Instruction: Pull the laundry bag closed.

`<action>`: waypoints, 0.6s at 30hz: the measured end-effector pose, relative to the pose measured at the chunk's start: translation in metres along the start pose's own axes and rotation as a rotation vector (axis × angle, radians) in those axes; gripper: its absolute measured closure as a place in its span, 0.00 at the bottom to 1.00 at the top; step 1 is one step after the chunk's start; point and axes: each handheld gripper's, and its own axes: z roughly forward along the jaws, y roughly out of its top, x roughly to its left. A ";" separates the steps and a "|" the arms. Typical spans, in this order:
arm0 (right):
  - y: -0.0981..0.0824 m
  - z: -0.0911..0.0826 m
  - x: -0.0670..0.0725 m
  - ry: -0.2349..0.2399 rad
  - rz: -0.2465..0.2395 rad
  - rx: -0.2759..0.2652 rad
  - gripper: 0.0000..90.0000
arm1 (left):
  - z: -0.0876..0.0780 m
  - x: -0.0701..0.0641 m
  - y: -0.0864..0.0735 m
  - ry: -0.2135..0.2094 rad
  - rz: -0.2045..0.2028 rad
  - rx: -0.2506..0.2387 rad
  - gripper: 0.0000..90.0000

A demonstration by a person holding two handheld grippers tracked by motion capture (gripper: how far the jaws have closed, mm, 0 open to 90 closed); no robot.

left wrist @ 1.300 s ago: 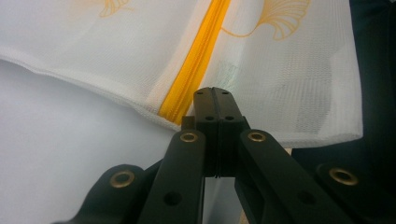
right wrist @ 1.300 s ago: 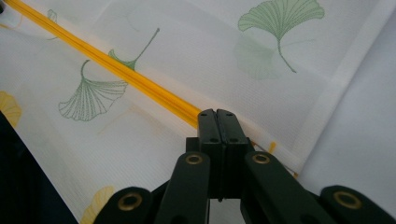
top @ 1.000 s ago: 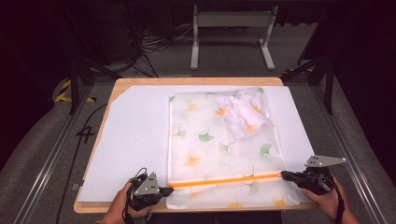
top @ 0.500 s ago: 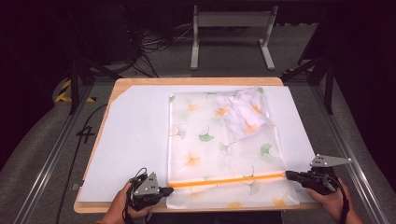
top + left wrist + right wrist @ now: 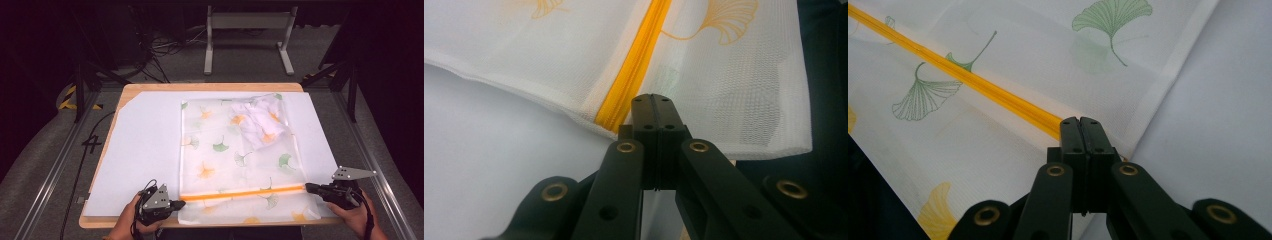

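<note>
Low at the near edge of the high view, two hands come in from six o'clock, each holding a black two-jaw gripper laid nearly level and pointing inward. The left tongs (image 5: 179, 204) sit at about seven o'clock, their jaws pressed together at the left end of the orange zipper (image 5: 245, 193); the left gripper view shows those tongs (image 5: 652, 100) closed tight right at the zipper's end (image 5: 631, 85), though whether mesh is pinched between them I cannot tell. The right tongs (image 5: 309, 187) sit at about four o'clock, jaws likewise closed at the zipper's right end; in the right gripper view the tongs (image 5: 1080, 122) meet the zipper (image 5: 973, 82) just beside the bag's seam.

Between them lies the white mesh laundry bag printed with green and orange ginkgo leaves (image 5: 235, 155), flat on a large white sheet (image 5: 145, 150) that covers the wooden desk (image 5: 210, 86). A crumpled white cloth (image 5: 262, 122) shows through the mesh toward one o'clock. The bag's near hem runs close to the desk's six o'clock edge, partly over it. Open white sheet spreads wide toward nine o'clock; a narrower strip lies toward three o'clock. Beyond twelve o'clock stand a grey metal frame (image 5: 245, 30) and dark floor.
</note>
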 end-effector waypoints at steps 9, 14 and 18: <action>0.004 -0.004 0.005 -0.043 -0.040 -0.013 0.98 | -0.004 0.001 -0.002 0.008 0.004 -0.008 1.00; 0.005 -0.010 0.003 -0.064 -0.035 -0.047 0.94 | -0.010 0.003 -0.003 0.041 0.004 -0.024 1.00; 0.006 -0.013 0.004 -0.100 -0.065 -0.073 0.90 | -0.018 0.006 -0.005 0.084 -0.004 -0.038 0.98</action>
